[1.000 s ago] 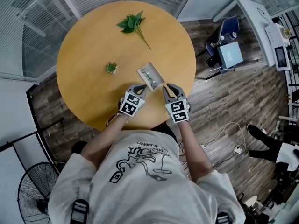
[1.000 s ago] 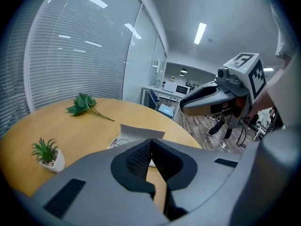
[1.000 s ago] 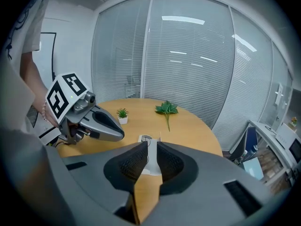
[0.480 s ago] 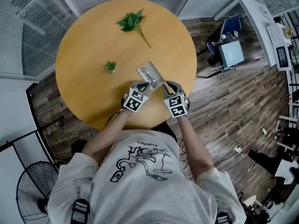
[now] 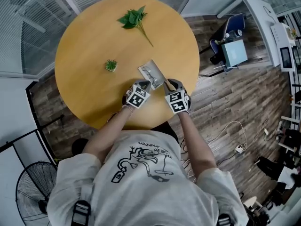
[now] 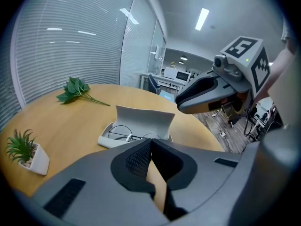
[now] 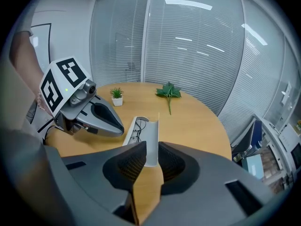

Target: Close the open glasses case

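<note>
The left claw (image 6: 150, 144) is closed, empty, near the open glasses case (image 5: 151, 74). The right claw (image 7: 149, 150) is open, with the raised lid (image 7: 152, 130) between its jaws.

Round table (image 5: 84, 41) with both grippers at the case's lower end.
In the head view, the glasses case (image 5: 153, 74) lies right of the table's centre with glasses (image 6: 129, 134) in it. The potted plant (image 5: 111, 66) is left of it, the leafy sprig (image 5: 134, 20) above. The left gripper (image 5: 143, 85) is at its lower left, the right gripper (image 5: 168, 84) at its lower right.
</note>
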